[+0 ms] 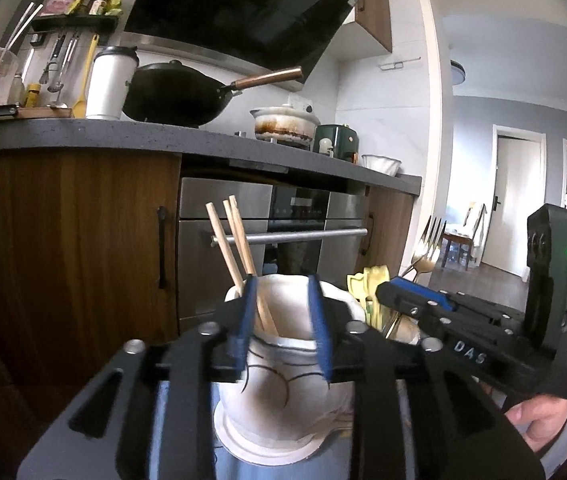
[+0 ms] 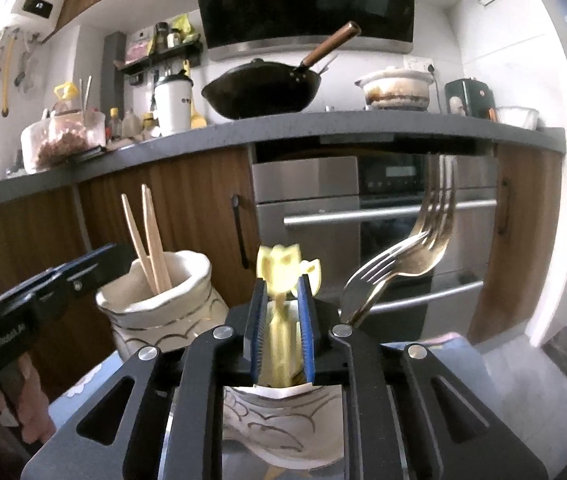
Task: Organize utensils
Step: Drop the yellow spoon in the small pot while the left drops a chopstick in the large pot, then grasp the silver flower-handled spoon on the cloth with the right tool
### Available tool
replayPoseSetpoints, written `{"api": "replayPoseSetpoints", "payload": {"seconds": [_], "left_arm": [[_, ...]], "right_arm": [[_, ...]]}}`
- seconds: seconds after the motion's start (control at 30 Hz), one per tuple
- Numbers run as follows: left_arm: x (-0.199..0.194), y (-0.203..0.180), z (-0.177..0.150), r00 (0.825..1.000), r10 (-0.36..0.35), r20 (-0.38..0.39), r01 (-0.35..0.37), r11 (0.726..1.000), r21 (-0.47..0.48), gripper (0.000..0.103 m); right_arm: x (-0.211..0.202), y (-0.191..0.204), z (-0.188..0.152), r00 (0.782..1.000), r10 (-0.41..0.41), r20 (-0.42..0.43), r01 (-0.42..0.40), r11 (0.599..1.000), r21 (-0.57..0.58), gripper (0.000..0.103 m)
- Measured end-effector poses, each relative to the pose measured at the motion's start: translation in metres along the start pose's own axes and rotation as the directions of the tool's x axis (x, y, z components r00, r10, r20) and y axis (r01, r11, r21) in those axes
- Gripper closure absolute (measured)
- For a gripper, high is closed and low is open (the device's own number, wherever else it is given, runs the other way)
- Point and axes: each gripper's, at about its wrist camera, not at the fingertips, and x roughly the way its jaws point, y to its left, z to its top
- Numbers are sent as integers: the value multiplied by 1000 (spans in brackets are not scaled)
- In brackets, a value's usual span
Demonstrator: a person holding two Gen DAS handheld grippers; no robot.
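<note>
Chopsticks (image 1: 230,236): three wooden sticks, standing tilted in a white jar (image 1: 283,392) with dark line drawing. They lean against the jar's left rim, tips above it. Left claw (image 1: 283,320): blue pads apart, one to each side of the jar's mouth, left pad just beside the chopsticks. No pad is seen pressing on a stick or on the rim; the claw is open. Motion blur on the left pad.

Second jar (image 2: 283,412): white, same line drawing, directly below the right claw (image 2: 281,328), to the right of the first jar and near it. It holds yellow utensils (image 2: 283,268), their moulded tops above the rim, and metal forks (image 2: 403,256), tines up and leaning right. Right claw: pads stand narrowly apart with the yellow utensils between them; utensils are blurred, so contact with the pads cannot be told. Forks lie outside the claw, to its right.

Both jars rest on a blue-grey surface (image 2: 443,364) with a pale printed pattern at its edge. A hand (image 1: 539,420) holds the right claw's handle in the left view; a hand (image 2: 31,404) holds the left claw's handle in the right view.

Background: dark desk (image 1: 123,136) carrying a black wok (image 1: 175,94), white tumbler (image 1: 109,84), stained pot (image 1: 283,122) and green appliance (image 1: 335,140); oven (image 1: 275,220) below; wooden cabinets (image 1: 63,240); black hood (image 1: 239,8) above.
</note>
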Motion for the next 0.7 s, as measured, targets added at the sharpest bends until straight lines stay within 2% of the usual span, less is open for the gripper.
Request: {"api": "replayPoseSetpoints", "payload": {"seconds": [0.03,0.1,0.17,0.27,0.33,0.37,0.43,0.53,0.7], "left_arm": [[-2,0,0,1000,5,2,-5,1000,3,66],[-10,-2,-2,1000,17,16,-18,1000,13,48],[-16,-4,-4,999,20,27,-21,1000,23,42],[-27,-8,-8,999,24,35,-25,999,38,27],[-31,-10,-10,999,27,35,-29,999,42,21],[-33,-11,-11,999,31,31,-32,998,45,17],[-36,-12,-15,998,48,27,-49,997,52,7],[-41,-13,-22,997,78,23,-80,995,63,5],[-49,-7,-30,995,95,-8,-95,995,41,5]], "right_arm": [[-4,0,1,1000,2,6,-2,1000,1,81],[-15,0,3,1000,7,20,-7,1000,4,76],[-28,0,7,999,12,41,-13,1000,11,66],[-45,-3,12,998,15,64,-17,1000,27,51],[-55,-6,14,997,14,73,-16,999,38,34],[-59,-8,15,997,14,77,-18,999,45,31],[-69,-12,15,997,9,80,-14,998,61,12],[-80,-16,11,996,-2,89,-4,997,71,6],[-88,-23,-5,997,-51,51,47,997,68,5]]}}
